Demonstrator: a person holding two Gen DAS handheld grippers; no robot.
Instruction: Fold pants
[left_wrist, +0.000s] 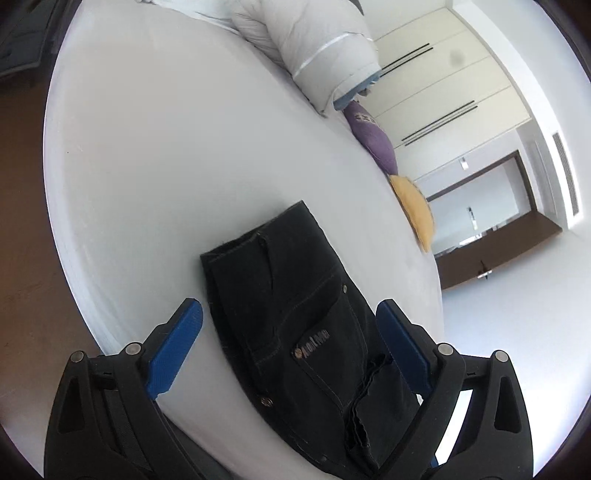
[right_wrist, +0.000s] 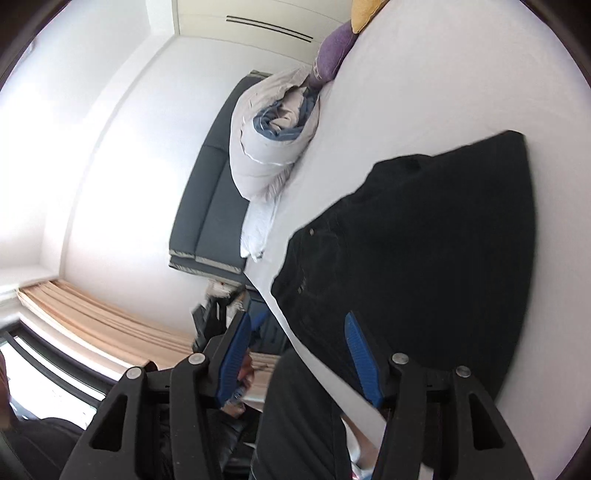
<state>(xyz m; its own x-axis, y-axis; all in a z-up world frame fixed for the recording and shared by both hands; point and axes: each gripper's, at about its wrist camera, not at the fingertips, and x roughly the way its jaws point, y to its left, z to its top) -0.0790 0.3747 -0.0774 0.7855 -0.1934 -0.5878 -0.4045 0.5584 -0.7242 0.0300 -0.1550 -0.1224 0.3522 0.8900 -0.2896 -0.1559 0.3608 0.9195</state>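
Dark denim pants (left_wrist: 295, 314) lie folded into a compact bundle on the white bed (left_wrist: 166, 166), with the waistband, rivets and a pocket label facing up. My left gripper (left_wrist: 288, 308) hovers over them, open wide, its blue fingers (left_wrist: 177, 343) on either side of the bundle and not pressing on it. In the right wrist view the pants (right_wrist: 424, 240) lie near the bed's edge. My right gripper (right_wrist: 295, 317) is open at that edge, and its pads touch nothing. Dark cloth (right_wrist: 295, 417) hangs low between its fingers; I cannot tell what it belongs to.
A rolled grey duvet (left_wrist: 314, 44) lies at the far side of the bed, with a purple cushion (left_wrist: 373, 136) and a yellow cushion (left_wrist: 415, 210) beside it. White wardrobe doors (left_wrist: 443, 81) stand behind. A dark headboard (right_wrist: 210, 199), a beige curtain (right_wrist: 92, 317) and brown floor (left_wrist: 22, 221) surround the bed.
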